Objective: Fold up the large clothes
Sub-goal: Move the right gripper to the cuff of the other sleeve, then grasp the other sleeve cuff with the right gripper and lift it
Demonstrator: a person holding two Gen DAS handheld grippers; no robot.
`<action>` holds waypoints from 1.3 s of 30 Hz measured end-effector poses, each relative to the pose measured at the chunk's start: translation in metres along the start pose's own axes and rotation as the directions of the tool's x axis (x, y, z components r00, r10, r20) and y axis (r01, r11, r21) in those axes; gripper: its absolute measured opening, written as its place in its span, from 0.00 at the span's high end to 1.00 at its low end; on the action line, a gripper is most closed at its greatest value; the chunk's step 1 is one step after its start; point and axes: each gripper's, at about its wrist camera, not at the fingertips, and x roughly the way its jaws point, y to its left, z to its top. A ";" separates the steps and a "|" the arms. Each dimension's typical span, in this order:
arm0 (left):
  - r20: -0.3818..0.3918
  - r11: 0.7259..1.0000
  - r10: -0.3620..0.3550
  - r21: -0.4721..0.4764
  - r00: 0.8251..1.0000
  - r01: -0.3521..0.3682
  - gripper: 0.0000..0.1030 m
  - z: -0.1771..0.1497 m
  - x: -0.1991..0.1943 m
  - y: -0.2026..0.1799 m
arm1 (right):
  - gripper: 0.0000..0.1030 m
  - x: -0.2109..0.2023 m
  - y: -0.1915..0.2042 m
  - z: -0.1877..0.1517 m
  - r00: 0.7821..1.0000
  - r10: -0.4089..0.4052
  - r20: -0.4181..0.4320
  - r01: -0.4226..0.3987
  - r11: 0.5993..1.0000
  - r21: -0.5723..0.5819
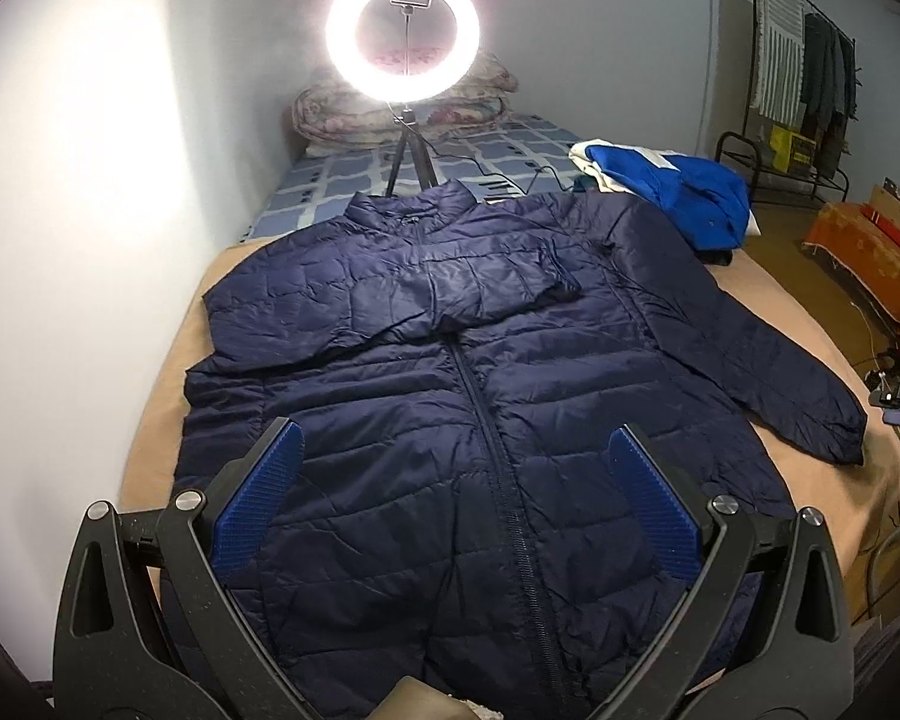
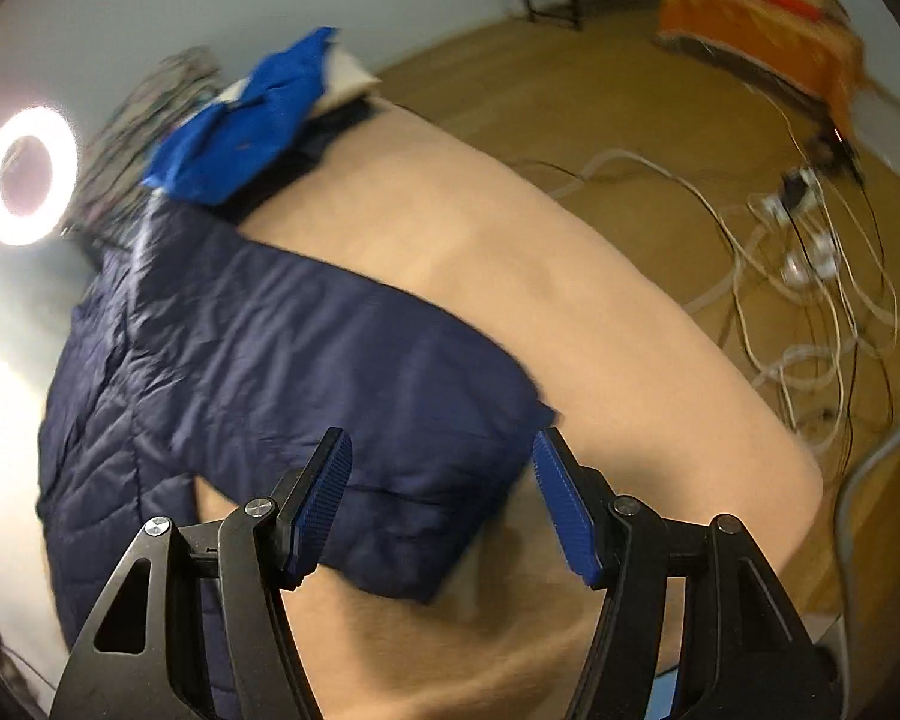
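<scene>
Left wrist view first: the left tool (image 1: 450, 468) is spread wide open with nothing between its blue ribbed pads (image 1: 258, 498), hanging over the lower front of a navy quilted puffer jacket (image 1: 450, 360). The jacket lies front-up on a bed with a tan blanket (image 1: 870, 480), zipper (image 1: 480, 396) closed and running up the middle to a stand-up collar. One sleeve is already folded across the chest, and the other sleeve (image 1: 768, 360) stretches out flat toward the bed's right edge. The fabric is shiny and pretty crinkled, lots of little creases between the stitch lines.

Right wrist view is blurry, but the right tool (image 2: 444, 462) is also open, holding nothing, hovering right over the cuff end of that outstretched sleeve (image 2: 342, 372). I can't tell if the pads touch the fabric.

Further out: a blue and white garment (image 1: 678, 180) is bunched up past the jacket's shoulder, a lit ring light (image 1: 402, 36) stands on a tripod at the far end of the bed on a blue checked sheet (image 1: 330, 186), with floral bedding (image 1: 342, 114) piled behind it. White cables (image 2: 810, 276) are tangled on the wooden floor beside the bed.
</scene>
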 end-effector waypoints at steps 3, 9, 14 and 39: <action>-0.006 1.000 0.004 0.017 1.000 -0.004 0.00 -0.002 0.003 -0.004 | 0.39 0.012 -0.017 -0.003 0.999 0.028 -0.030 -0.025 0.996 0.080; -0.019 1.000 0.008 0.022 1.000 -0.008 0.00 -0.005 0.007 -0.003 | 0.39 0.027 -0.032 -0.007 0.997 0.062 -0.044 -0.055 0.985 0.162; -0.017 1.000 0.014 0.014 1.000 -0.014 0.00 -0.004 0.007 0.001 | 0.41 0.034 -0.017 -0.004 0.999 0.023 -0.035 -0.020 0.997 0.071; 0.003 0.989 0.099 -0.113 0.995 -0.098 0.00 -0.004 -0.005 0.063 | 0.95 -0.062 0.183 -0.021 0.937 0.326 0.125 -0.264 0.896 -0.357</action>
